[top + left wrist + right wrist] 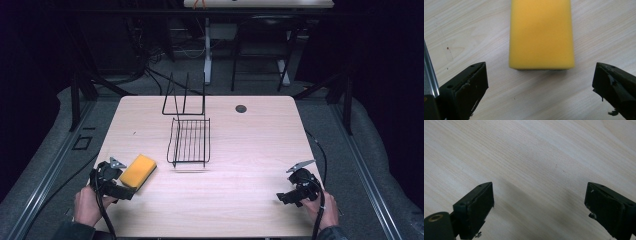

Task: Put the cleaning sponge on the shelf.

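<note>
Sponge (138, 170), yellow and block-shaped, flat on the worktop (250, 150) near its front-left corner, long side angled toward the middle. In the left gripper view, sponge (541, 33) dead ahead between the two black jaws, near end short of them, touching neither, a dark underside edge just visible at that end. Left gripper (120, 180) just beside the sponge at its near-left end, low over the wood, jaws spread wide apart and holding nothing, wider than the sponge; grey three-cornered plate on top, cable trailing back toward the front edge, left hand (89, 205) wrapped around the handle. Wire rack (189, 141), black, upright beyond the sponge toward the worktop's centre, apart from it, tall prongs rising at its far end. Small dark round hole (241, 108) farther back, near the far edge, right of the rack. Right gripper (287, 196) well apart from all that, near the front-right corner, held by the right hand (322, 210), cable looping off over the right edge; in the right gripper view, jaws likewise wide apart over bare pale wood grain, nothing between them.
</note>
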A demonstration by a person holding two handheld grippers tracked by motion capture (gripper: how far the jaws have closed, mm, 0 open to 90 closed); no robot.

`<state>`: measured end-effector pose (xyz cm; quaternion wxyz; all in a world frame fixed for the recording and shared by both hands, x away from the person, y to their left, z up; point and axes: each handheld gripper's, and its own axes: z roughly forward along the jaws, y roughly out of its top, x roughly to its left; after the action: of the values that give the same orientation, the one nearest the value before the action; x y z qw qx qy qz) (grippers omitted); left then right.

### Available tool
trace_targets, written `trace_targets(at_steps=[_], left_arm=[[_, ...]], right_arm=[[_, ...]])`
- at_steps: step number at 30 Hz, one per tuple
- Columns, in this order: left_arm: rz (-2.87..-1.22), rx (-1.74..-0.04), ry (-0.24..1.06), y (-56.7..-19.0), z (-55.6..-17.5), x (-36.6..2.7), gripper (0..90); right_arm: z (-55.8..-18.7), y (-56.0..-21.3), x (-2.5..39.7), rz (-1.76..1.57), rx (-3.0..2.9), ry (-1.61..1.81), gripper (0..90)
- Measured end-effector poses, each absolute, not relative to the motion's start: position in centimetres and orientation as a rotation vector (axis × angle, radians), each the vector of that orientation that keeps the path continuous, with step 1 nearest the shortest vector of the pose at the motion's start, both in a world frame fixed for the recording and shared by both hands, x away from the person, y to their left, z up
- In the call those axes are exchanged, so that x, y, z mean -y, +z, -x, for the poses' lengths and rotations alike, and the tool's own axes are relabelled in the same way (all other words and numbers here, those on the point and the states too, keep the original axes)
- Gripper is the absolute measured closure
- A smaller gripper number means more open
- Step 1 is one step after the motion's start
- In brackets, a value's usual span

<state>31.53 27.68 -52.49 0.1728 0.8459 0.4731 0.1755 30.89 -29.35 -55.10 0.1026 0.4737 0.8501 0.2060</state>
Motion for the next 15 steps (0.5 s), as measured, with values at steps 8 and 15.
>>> trace_targets(at_steps=[8,15], left_arm=[[-2.432,-1.329,0.489,-52.42,-31.71,-27.32,0.3],[-2.451,-1.322,0.483,-52.56,-31.93,-27.20,0.3]], right_arm=[[-30.83,-55.17,29.31,-1.384,-2.520,0.593,8.5],[-30.89,-55.21,29.19,-1.382,-2.525,0.587,8.6]])
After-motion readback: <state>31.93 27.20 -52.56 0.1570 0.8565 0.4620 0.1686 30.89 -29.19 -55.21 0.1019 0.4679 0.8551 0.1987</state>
